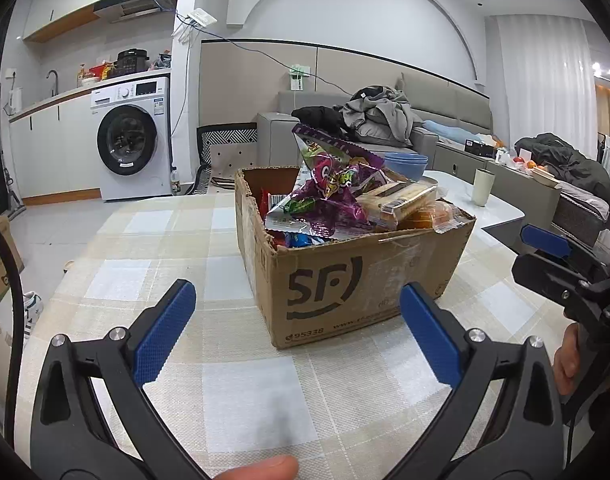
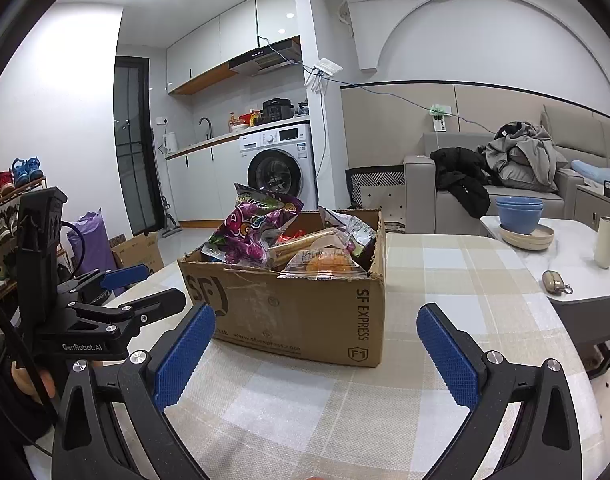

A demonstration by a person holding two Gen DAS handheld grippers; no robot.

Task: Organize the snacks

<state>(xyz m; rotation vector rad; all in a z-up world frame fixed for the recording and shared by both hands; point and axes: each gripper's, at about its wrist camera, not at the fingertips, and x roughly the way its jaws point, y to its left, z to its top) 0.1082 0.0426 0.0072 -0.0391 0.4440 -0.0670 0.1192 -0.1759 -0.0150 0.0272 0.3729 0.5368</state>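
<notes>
Left gripper [image 1: 297, 320] gapes wide and empty above the checked tablecloth [image 1: 233, 392]; dead ahead sits the cardboard box [image 1: 345, 280], heaped with snack packets [image 1: 333, 192]; right gripper [image 2: 317, 344] spread wide, empty too.

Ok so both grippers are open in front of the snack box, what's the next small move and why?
Probably bring the right gripper forward over the cardboard box to the purple snack bag: it sticks up highest, and both grippers are open and empty, short of the box.

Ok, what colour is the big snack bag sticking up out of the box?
Mostly purple bag, best in the right wrist view.
</notes>
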